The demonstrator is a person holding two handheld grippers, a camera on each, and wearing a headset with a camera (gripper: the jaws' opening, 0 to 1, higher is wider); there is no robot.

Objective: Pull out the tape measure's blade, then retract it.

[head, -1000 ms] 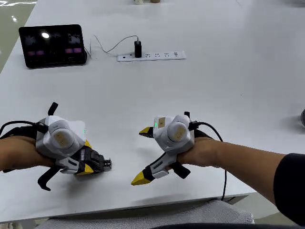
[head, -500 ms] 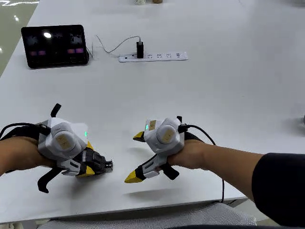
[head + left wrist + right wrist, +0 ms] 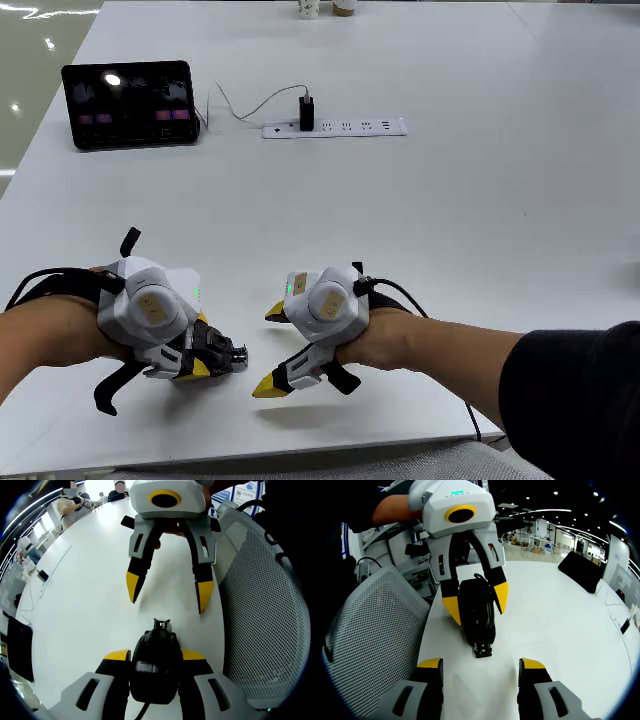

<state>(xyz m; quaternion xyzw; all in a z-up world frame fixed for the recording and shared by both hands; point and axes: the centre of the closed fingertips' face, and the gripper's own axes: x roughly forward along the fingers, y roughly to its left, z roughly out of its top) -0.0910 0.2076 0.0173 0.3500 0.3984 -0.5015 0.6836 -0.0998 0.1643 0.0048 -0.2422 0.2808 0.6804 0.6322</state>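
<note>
Tape measure (image 3: 157, 672) clamped in L gripper (image 3: 200, 345); R gripper (image 3: 270, 350) open, facing it.
Black case is gripped across its sides betw. the L yellow-tipped jaws, which are closed narrow on it, low over the white table (image 3: 450, 200) near the front edge. Hook tip (image 3: 482, 650) is pointed at the R gripper, just short of its jaw tips, not touching. R jaws are held wide, nothing betw. them. Small label on the case and grey lettering on the L housing are seen but not legible. Further back: dark tablet (image 3: 132, 103), power strip (image 3: 350, 127) w/ black charger (image 3: 306, 110) plugged in.
</note>
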